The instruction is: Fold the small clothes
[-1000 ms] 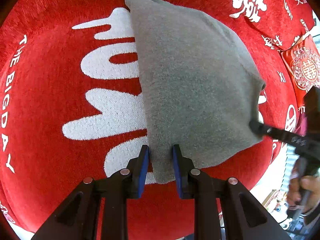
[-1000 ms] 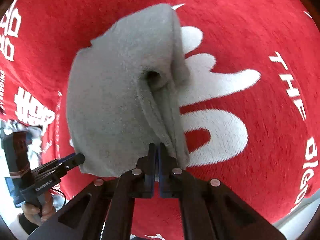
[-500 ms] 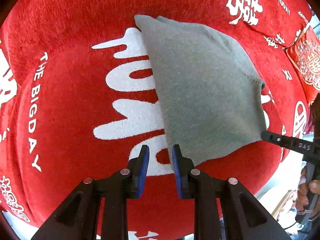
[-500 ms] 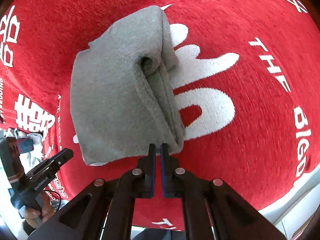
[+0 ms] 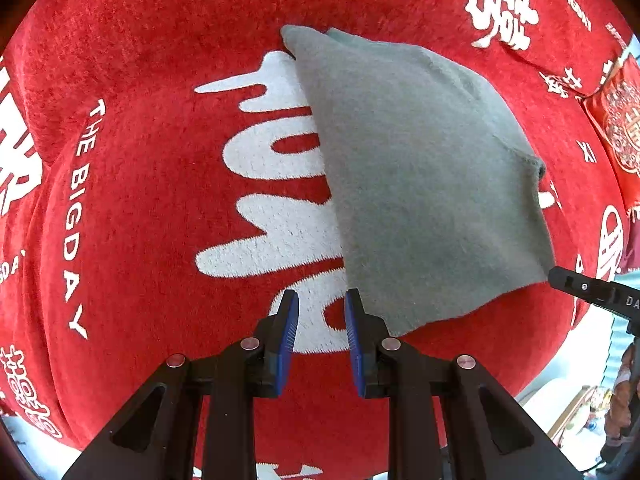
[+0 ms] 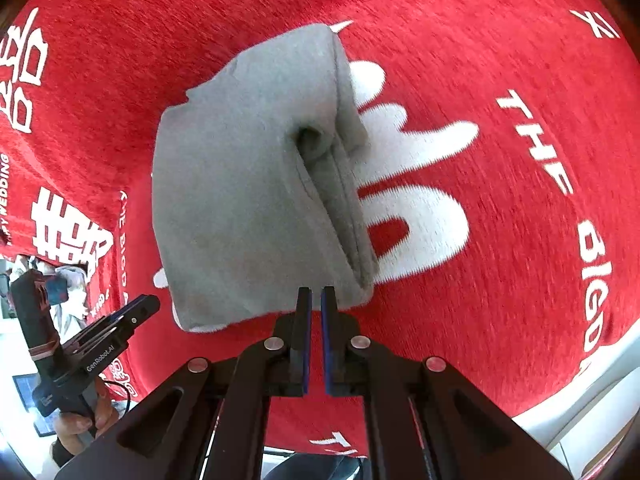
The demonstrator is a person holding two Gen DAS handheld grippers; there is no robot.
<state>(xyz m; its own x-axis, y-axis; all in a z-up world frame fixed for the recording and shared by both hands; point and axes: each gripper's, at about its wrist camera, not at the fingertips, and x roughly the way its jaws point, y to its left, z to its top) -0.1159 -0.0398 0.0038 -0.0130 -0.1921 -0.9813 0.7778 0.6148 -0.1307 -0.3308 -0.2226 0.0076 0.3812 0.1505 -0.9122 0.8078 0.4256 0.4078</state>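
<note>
A small grey garment (image 5: 420, 176) lies folded flat on the red cloth; in the right wrist view (image 6: 248, 200) its layered folded edge runs along its right side. My left gripper (image 5: 322, 304) is open and empty, just off the garment's near left corner. My right gripper (image 6: 316, 300) has its jaws a narrow gap apart and holds nothing, just before the garment's near edge. Each gripper shows in the other's view: the right one (image 5: 592, 292) at the far right, the left one (image 6: 120, 320) at the lower left.
The red plush cloth (image 5: 140, 184) with white lettering and characters covers the whole surface. Its front edge drops off near the bottom right of the right wrist view (image 6: 580, 384). A red patterned cushion (image 5: 620, 128) lies at the far right.
Both grippers have let go of the garment and pulled back from it. The right jaws, shut on its edge a second ago, now stand slightly apart. The garment lies still.
</note>
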